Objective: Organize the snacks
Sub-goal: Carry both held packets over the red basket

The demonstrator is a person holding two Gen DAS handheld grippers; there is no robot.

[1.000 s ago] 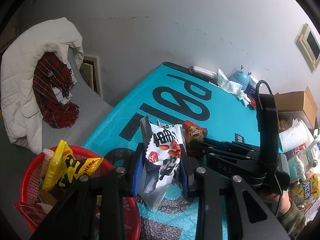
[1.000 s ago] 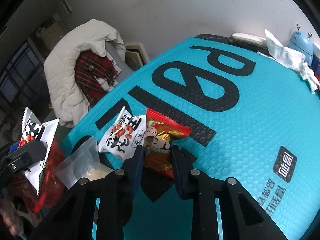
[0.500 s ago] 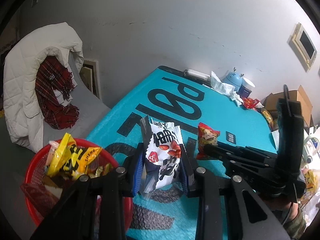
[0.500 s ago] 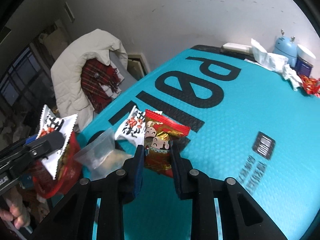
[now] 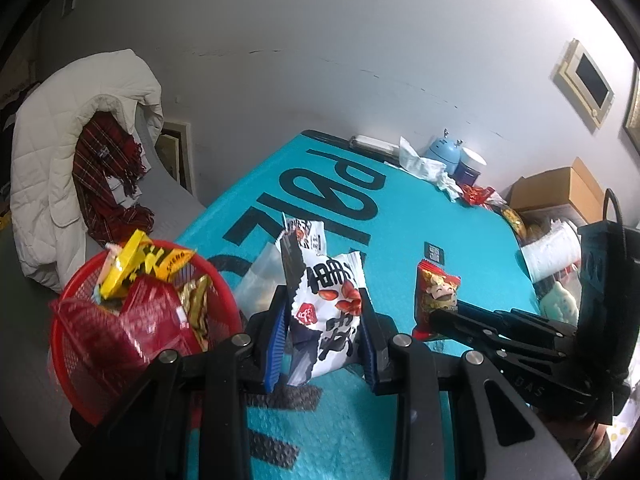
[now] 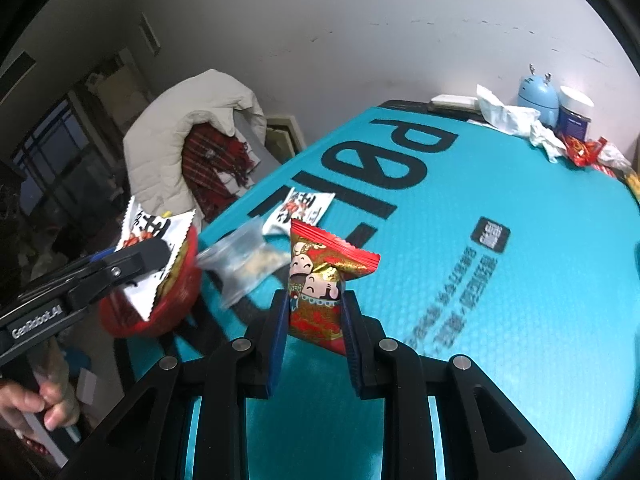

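Observation:
My left gripper (image 5: 323, 322) is shut on a white snack packet with black characters and red peanuts (image 5: 326, 304), held above the teal table just right of the red basket (image 5: 80, 364). In the right wrist view the same packet (image 6: 154, 240) hangs over the basket (image 6: 168, 312). My right gripper (image 6: 316, 310) is shut on a red and gold snack packet with cartoon faces (image 6: 320, 280), lifted off the table; it shows at the right of the left wrist view too (image 5: 434, 294). A second white packet (image 6: 302, 210) and a clear bag (image 6: 240, 264) lie on the table.
The basket holds a yellow packet (image 5: 136, 264) and several red ones. At the table's far end stand a blue gadget (image 6: 538, 94), a white-lidded jar (image 6: 574, 114), crumpled tissue (image 6: 512, 120) and more wrappers. A white jacket (image 5: 60, 152) lies beyond the left edge, cardboard boxes (image 5: 560, 192) to the right.
Both grippers have pulled back and risen with their packets; the table looks farther away. The left packet now sits closer to the red basket, which fills more of the left wrist view.

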